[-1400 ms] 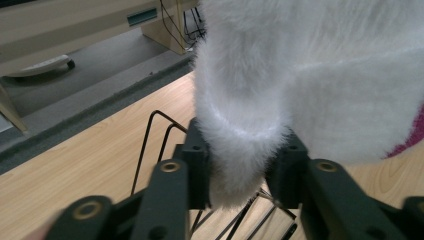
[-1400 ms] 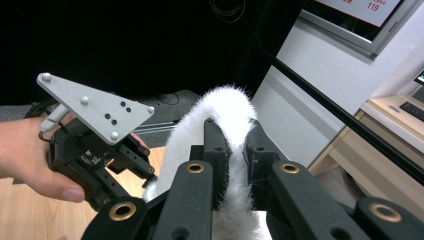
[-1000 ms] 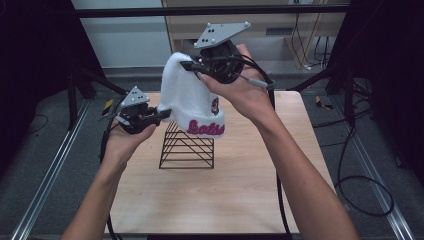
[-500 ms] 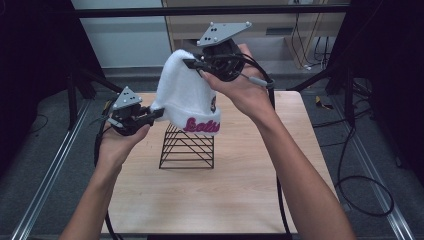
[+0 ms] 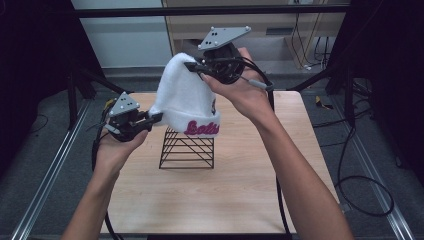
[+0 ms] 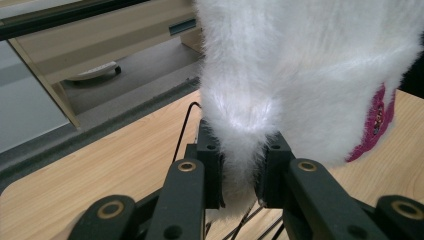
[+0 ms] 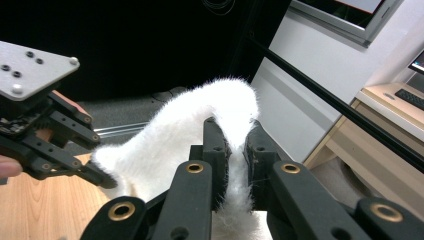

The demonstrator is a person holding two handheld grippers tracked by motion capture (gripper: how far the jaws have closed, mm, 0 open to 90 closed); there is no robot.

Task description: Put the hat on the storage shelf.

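Note:
A fluffy white beanie (image 5: 184,100) with pink lettering on its brim hangs in the air above a black wire rack (image 5: 188,148) on the wooden table (image 5: 240,190). My right gripper (image 5: 192,66) is shut on the beanie's crown, high above the rack. My left gripper (image 5: 156,118) is shut on the brim's left edge, lower down. In the left gripper view the white fur (image 6: 280,75) is pinched between the jaws. In the right gripper view the crown (image 7: 220,107) is clamped, and the left gripper (image 7: 102,177) shows at the left.
The wire rack stands mid-table under the hat. Dark frame posts (image 5: 75,85) flank the table, and cables (image 5: 360,185) lie on the floor at the right. A low wooden cabinet (image 5: 280,30) stands behind the table.
The beanie has been lifted and tilted, its crown going up and right with the right gripper. The left gripper has shifted slightly left with the brim.

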